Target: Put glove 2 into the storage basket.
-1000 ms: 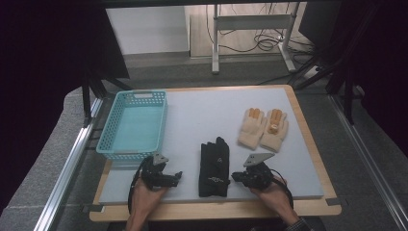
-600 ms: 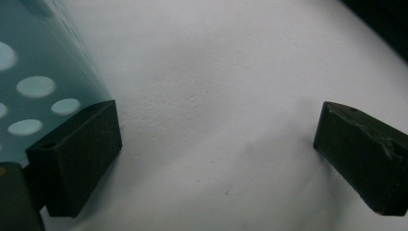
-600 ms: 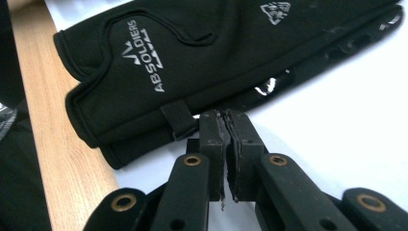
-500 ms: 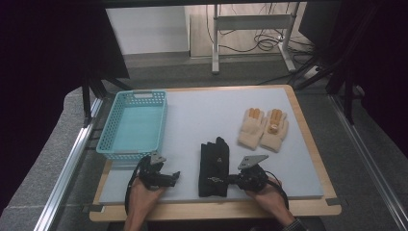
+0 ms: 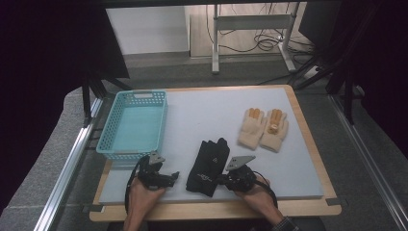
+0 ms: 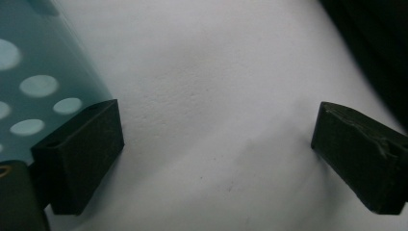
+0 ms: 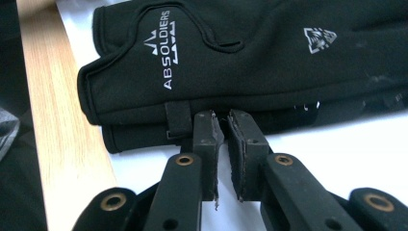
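Looking down from the high view, two hand-held grippers rest near the table's (image 5: 308, 144) front edge: the left gripper (image 5: 169, 176) beside one turquoise basket (image 5: 134, 126), the right gripper (image 5: 222, 179) at the stacked black gloves (image 5: 208, 166); two cream gloves (image 5: 263, 128) lie apart. Left gripper view: jaws spread wide over bare mat, basket wall blurred. Right gripper view: jaws just opening, a narrow gap, tips touching the gloves' edge, gripping nothing; "ABSOLDIERS" (image 7: 167, 50) reads white; fingers cut off.
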A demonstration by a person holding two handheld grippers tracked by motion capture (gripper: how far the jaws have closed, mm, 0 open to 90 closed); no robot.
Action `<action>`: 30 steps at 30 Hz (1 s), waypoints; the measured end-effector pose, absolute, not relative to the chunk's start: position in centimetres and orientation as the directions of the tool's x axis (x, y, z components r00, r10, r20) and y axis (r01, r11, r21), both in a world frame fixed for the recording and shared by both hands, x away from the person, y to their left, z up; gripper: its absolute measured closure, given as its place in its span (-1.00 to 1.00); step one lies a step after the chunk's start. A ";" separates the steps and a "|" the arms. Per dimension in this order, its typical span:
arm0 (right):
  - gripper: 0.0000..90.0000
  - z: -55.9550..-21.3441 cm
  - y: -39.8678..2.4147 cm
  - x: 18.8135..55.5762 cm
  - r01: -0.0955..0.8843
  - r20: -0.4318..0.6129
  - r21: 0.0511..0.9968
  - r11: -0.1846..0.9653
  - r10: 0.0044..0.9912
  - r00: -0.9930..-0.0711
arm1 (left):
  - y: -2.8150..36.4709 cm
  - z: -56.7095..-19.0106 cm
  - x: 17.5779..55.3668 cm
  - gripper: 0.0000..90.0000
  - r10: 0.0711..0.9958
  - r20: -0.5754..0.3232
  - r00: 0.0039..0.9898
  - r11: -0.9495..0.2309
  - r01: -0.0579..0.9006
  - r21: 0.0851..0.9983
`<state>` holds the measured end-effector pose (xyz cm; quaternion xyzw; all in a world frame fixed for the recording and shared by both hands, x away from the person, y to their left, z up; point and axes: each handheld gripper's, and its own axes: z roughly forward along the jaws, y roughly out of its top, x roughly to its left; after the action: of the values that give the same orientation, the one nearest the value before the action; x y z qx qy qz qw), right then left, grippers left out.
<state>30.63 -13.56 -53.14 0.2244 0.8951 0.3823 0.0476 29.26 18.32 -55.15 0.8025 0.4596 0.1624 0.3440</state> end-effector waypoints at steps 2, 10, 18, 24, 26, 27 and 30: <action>0.76 -53.2 -12.9 30.7 0.366 0.086 0.707 0.605 0.441 -0.894 | 18.6 -55.1 29.2 -0.82 0.842 -0.055 0.536 -0.348 0.619 0.705; 0.74 -53.3 -10.3 31.1 0.347 0.060 0.709 0.613 0.439 -0.897 | 18.8 -55.2 29.2 -0.82 0.837 -0.054 0.544 -0.355 0.615 0.704; 0.66 -52.9 -10.7 31.2 0.348 0.055 0.702 0.621 0.440 -0.896 | 18.9 -55.2 29.3 -0.83 0.835 -0.059 0.548 -0.355 0.616 0.703; 0.54 -51.3 -13.7 32.0 0.363 0.028 0.730 0.579 0.506 -0.862 | 18.9 -55.2 29.3 -0.85 0.834 -0.060 0.549 -0.356 0.617 0.702; 0.45 -51.0 -15.3 32.4 0.382 0.022 0.739 0.556 0.546 -0.837 | 18.9 -55.2 29.3 -0.86 0.830 -0.059 0.554 -0.360 0.614 0.702; 0.41 -50.9 -15.8 32.6 0.388 0.022 0.740 0.550 0.557 -0.830 | 18.9 -55.2 29.3 -0.86 0.830 -0.059 0.555 -0.360 0.614 0.702; 0.27 -51.1 -17.9 33.0 0.411 0.013 0.740 0.533 0.599 -0.800 | 18.9 -55.2 29.3 -0.87 0.829 -0.060 0.556 -0.360 0.614 0.702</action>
<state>32.98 -17.92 -51.12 0.2912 0.8668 0.3858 0.1222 29.30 18.87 -55.24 0.8101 0.4454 0.1544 0.3486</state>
